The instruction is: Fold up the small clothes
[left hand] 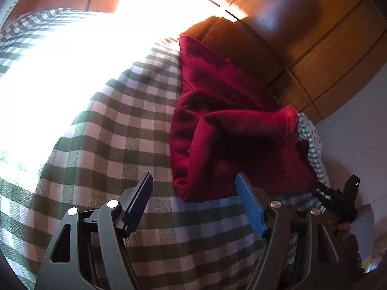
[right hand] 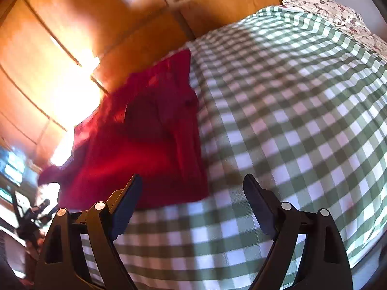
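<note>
A dark red garment [left hand: 217, 111] lies partly folded on the green-and-white checked bedcover [left hand: 108, 133], with one sleeve laid across its body. My left gripper [left hand: 193, 181] is open and empty, hovering just in front of the garment's near edge. In the right wrist view the same red garment [right hand: 145, 133] lies to the left on the bedcover [right hand: 278, 108], blurred. My right gripper [right hand: 192, 181] is open and empty, just short of the garment's near right corner. The other gripper [left hand: 338, 198] shows at the right edge of the left wrist view.
Wooden wardrobe doors [right hand: 96, 24] stand beyond the bed's far edge, with strong sun glare [left hand: 96, 48] across the bedcover. A floral pillow [right hand: 338, 9] lies at the bed's far right. The garment sits close to the bed's edge [left hand: 314, 145].
</note>
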`<state>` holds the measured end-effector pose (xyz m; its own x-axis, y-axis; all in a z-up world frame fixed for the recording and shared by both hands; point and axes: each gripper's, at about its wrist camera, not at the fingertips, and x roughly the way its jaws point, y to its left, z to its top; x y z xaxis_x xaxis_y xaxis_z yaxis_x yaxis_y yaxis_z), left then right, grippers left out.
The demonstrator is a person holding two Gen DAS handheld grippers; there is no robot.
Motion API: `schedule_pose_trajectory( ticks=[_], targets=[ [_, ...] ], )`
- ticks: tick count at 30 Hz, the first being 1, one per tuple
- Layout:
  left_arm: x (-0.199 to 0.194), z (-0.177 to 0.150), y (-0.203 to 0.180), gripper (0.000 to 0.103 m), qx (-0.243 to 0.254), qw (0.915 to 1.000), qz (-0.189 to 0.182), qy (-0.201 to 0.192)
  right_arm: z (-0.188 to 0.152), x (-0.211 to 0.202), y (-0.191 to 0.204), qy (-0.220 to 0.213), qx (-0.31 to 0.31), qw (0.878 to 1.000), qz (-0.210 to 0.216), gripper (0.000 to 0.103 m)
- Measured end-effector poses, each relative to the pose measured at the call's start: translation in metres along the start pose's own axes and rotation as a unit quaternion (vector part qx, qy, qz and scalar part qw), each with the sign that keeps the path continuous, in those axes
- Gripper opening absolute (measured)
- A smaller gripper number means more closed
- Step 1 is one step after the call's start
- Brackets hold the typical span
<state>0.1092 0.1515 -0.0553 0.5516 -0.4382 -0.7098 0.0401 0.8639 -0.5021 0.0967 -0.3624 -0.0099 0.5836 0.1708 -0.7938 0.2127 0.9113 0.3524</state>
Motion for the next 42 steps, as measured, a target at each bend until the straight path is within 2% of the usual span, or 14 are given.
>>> schedule_pose_trajectory(
  ticks=[2, 3, 4, 7, 9, 15, 17, 20, 22, 24, 25, 27, 34, 42],
  targets=[
    [0.007, 0.002, -0.007, 0.069, 0.018, 0.9997, 0.017, 0.0, 0.0, 0.007, 0.009, -0.008, -0.022, 1.0, -0.014, 0.077],
    [0.011, 0.008, -0.009, 0.055, 0.018, 0.9997, 0.017, 0.007, 0.001, 0.01, 0.013, -0.008, -0.027, 0.999, -0.017, 0.075],
    [0.017, 0.016, -0.007, 0.044, -0.001, 0.9997, 0.001, 0.025, 0.004, 0.015, 0.015, -0.007, -0.029, 0.999, -0.017, 0.068],
    [0.025, 0.038, 0.015, 0.04, -0.116, 0.9923, -0.036, 0.023, 0.009, 0.021, 0.018, -0.007, -0.033, 0.999, -0.015, 0.059],
    [0.021, 0.045, 0.023, 0.04, -0.133, 0.9904, -0.036, 0.009, 0.011, 0.023, 0.017, -0.006, -0.027, 1.0, -0.01, 0.059],
    [0.009, 0.035, -0.005, 0.065, -0.027, 0.9989, -0.037, -0.005, 0.007, 0.021, 0.019, -0.001, -0.03, 1.0, -0.002, 0.059],
    [0.013, 0.029, -0.01, 0.066, -0.005, 0.9998, -0.017, 0.004, 0.005, 0.022, 0.018, -0.001, -0.028, 1.0, -0.001, 0.059],
    [0.023, 0.024, -0.012, 0.059, 0.0, 0.9999, -0.001, 0.013, 0.005, 0.024, 0.019, -0.003, -0.026, 1.0, -0.005, 0.059],
    [0.025, 0.025, -0.013, 0.044, 0.001, 0.9999, -0.007, 0.014, 0.004, 0.024, 0.021, -0.004, -0.028, 1.0, -0.009, 0.058],
    [0.028, 0.027, -0.016, 0.031, -0.004, 0.9999, -0.005, 0.013, 0.003, 0.024, 0.023, -0.002, -0.029, 1.0, -0.007, 0.048],
    [0.036, 0.031, -0.023, 0.022, -0.001, 0.9999, 0.001, 0.013, 0.003, 0.024, 0.025, 0.0, -0.032, 0.999, -0.008, 0.035],
    [0.032, 0.03, -0.025, 0.016, 0.007, 0.9999, 0.005, 0.011, 0.003, 0.021, 0.027, 0.003, -0.036, 0.999, -0.005, 0.026],
    [0.005, 0.011, -0.02, 0.013, 0.029, 0.9995, -0.001, 0.013, -0.011, -0.006, 0.037, 0.005, -0.067, 0.998, -0.002, 0.021],
    [-0.03, -0.04, -0.008, 0.013, 0.036, 0.9977, -0.028, 0.049, -0.065, -0.041, 0.031, 0.05, -0.081, 0.995, 0.002, 0.021]
  ],
)
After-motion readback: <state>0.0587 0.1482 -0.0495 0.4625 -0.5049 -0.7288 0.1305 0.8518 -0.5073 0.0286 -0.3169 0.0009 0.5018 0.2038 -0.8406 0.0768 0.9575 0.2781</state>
